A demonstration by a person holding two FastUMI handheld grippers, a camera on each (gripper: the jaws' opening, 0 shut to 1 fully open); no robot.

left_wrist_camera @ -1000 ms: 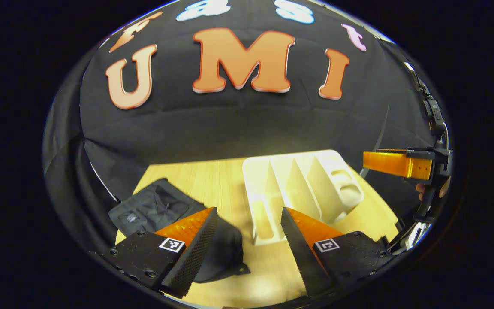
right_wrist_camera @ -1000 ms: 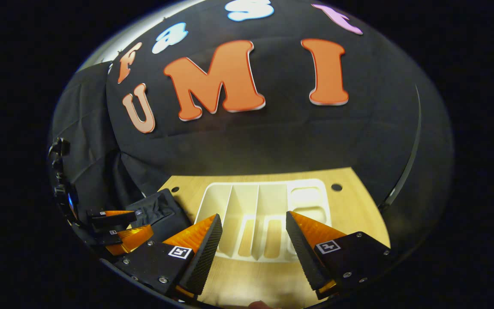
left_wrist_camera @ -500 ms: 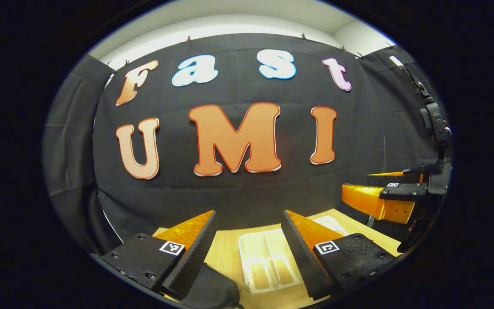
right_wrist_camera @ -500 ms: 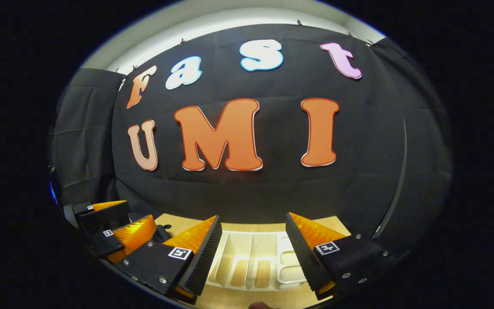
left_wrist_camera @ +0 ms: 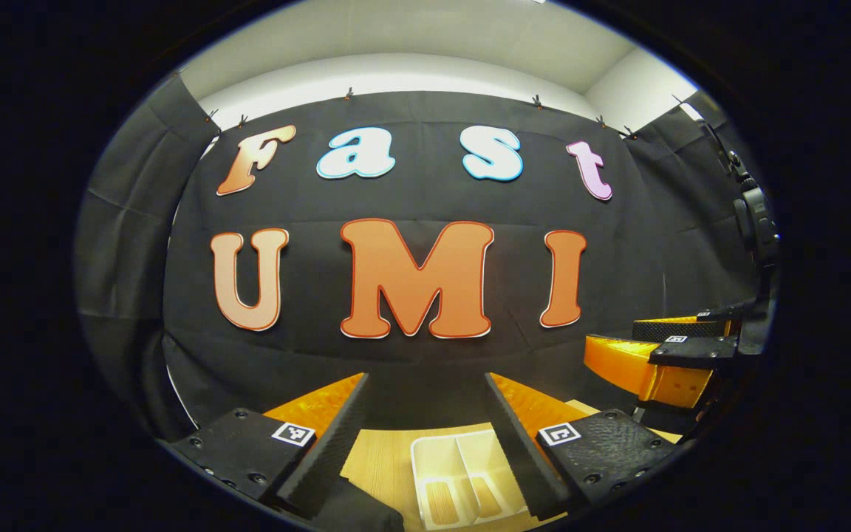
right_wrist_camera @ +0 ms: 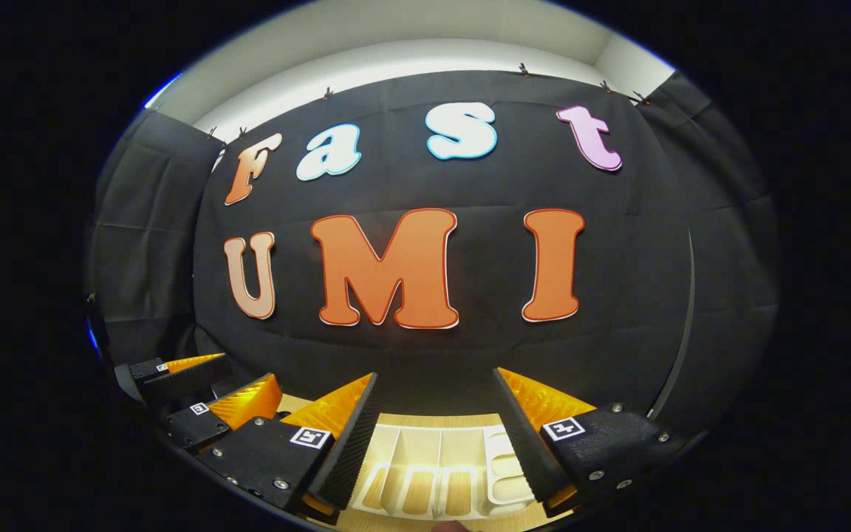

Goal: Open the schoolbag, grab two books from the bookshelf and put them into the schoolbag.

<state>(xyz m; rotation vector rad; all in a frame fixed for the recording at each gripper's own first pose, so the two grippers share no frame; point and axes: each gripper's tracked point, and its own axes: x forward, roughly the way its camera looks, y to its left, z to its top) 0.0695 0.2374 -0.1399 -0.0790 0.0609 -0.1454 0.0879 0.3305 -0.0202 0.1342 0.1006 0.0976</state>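
Observation:
The white bookshelf [left_wrist_camera: 462,484] lies low in the left gripper view, between and beyond my left gripper's [left_wrist_camera: 425,384] open fingers; the slots that show are bare. A dark corner of the black schoolbag [left_wrist_camera: 357,511] sits just under my left finger. In the right gripper view the bookshelf [right_wrist_camera: 433,476] lies flat on the wooden table [right_wrist_camera: 425,423], below my right gripper [right_wrist_camera: 436,380], which is open and holds nothing. Both grippers hang above the table, level with the wall.
The right gripper [left_wrist_camera: 654,347] hangs open at the right edge of the left gripper view. The left gripper [right_wrist_camera: 207,388] shows at the lower left of the right gripper view. A strip of wooden table [left_wrist_camera: 377,458] runs in front of the black wall.
Both views have tilted up and back. The table, bag and bookshelf have slid to the bottom edge, and the wall and ceiling now take up more. Both grippers stay open.

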